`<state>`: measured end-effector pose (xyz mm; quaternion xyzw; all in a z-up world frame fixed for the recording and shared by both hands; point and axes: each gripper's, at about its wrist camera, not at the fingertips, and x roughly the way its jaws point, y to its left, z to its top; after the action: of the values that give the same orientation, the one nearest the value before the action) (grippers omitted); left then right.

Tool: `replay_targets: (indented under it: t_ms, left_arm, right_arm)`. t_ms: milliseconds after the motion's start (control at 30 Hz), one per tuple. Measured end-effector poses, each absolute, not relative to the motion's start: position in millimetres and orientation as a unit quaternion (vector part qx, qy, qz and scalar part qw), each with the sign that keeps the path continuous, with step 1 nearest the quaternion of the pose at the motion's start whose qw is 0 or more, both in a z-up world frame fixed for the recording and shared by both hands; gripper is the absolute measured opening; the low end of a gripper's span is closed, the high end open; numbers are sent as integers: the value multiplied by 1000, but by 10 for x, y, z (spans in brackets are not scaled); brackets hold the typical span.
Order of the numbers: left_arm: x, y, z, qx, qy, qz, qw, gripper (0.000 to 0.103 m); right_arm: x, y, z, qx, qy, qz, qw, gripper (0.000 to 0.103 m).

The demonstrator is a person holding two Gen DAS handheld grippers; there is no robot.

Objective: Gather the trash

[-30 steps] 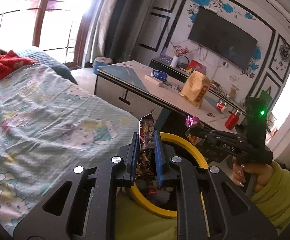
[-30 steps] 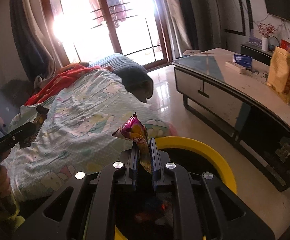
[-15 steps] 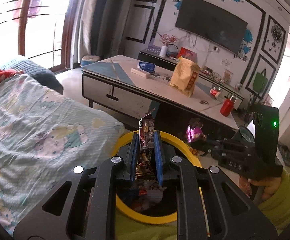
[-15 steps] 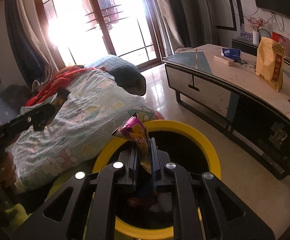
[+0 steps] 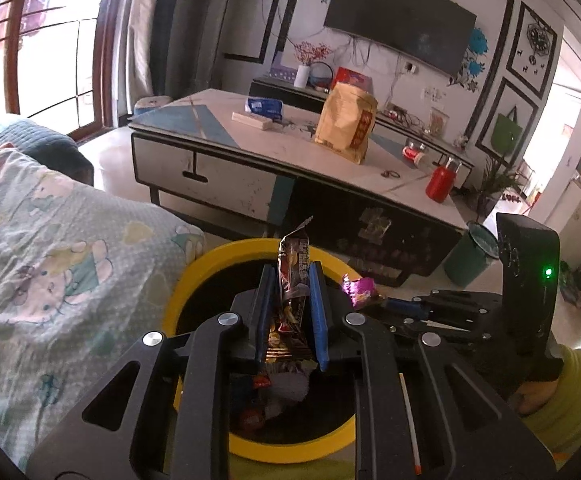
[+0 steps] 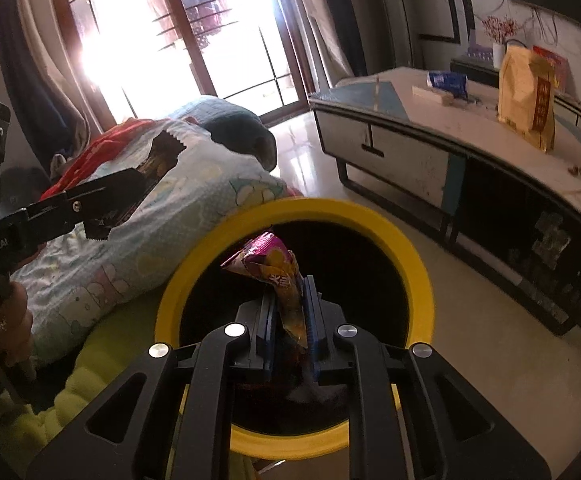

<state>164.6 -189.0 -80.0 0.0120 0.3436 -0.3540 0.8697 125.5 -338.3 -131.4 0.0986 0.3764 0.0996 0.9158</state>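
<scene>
Both grippers hang over the mouth of a round black bin with a bright yellow rim [image 6: 418, 276], whose opening lies wide and unobstructed beneath them; crumpled trash already lies at the bottom, seen in the left wrist view. The bin is hemmed in on one side by a bed draped in a pale green cartoon-print quilt [image 5: 50, 248], whose edge comes right up to the rim, and on the other by a strip of glossy pale floor tile [image 6: 490, 340] that runs between the bin and a long low coffee table with white and blue panels and a dark open base [image 5: 226, 160]. The left gripper [image 5: 292, 312] is clamped on a dark brown printed snack wrapper [image 5: 293, 276], which stands upright between the blue pads, long axis pointing up and away, its torn top edge above the fingertips. The right gripper [image 6: 290, 312] has just been easing its jaws apart, though a crumpled purple and yellow wrapper [image 6: 274, 272] is between the pads and touching them, leaning up and to the left over the bin's dark interior. On the table stand a tall yellow paper bag [image 5: 346, 124] and a red bottle [image 5: 440, 182]; beyond are a wall-mounted black television [image 5: 402, 36] and bright glass doors [image 6: 194, 40].
</scene>
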Motion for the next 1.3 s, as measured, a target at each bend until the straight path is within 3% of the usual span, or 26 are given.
replay_targets:
  t_ms: [167,267,333,400,500,567,633,700,800,933,1300]
  left_arm:
    - [1656,-1953,-892,20,353,-358,864,14]
    - [1676,-1974,-912,20,357,-359,862,22]
    - [1687,-1974,-915,18,360,-359,861,35]
    - [1686,-1964,-911,14,362,-361,859,39]
    - [1689,-1928,-900,12,363,-352,863,58]
    - [1699,-1890,-889,4,366,-347,864,63]
    - [1706,-1802,-866,-6,368,-335,867,73]
    - [1698,-1715,-836,-14,369,-325,871,77]
    - [1679,-1560,-792,-24,368,-308,877,91]
    - [1659,-1366,-734,-32,365,-284,886,92]
    - [1522,-679,-483,-45,342,-197,918,92]
  right_arm:
    - [1282,-3311,-1446,94,391,99,910,22]
    - [1280,-3317,-1480,99,395,97,908,30]
    - [1280,-3337,-1496,106,397,92,907,41]
    - [1271,-3366,-1506,113,397,88,907,45]
    - [1252,-3392,-1481,114,395,81,908,51]
    - [1230,-3421,-1451,117,390,77,910,60]
    - [1198,-3437,-1400,122,381,70,914,77]
    - [1183,-3439,-1354,121,375,63,917,83]
    - [1180,-3394,-1281,108,375,56,919,90]
    - [1157,-3255,-1151,81,361,48,928,96]
    - [1243,-2683,-816,28,347,57,936,97]
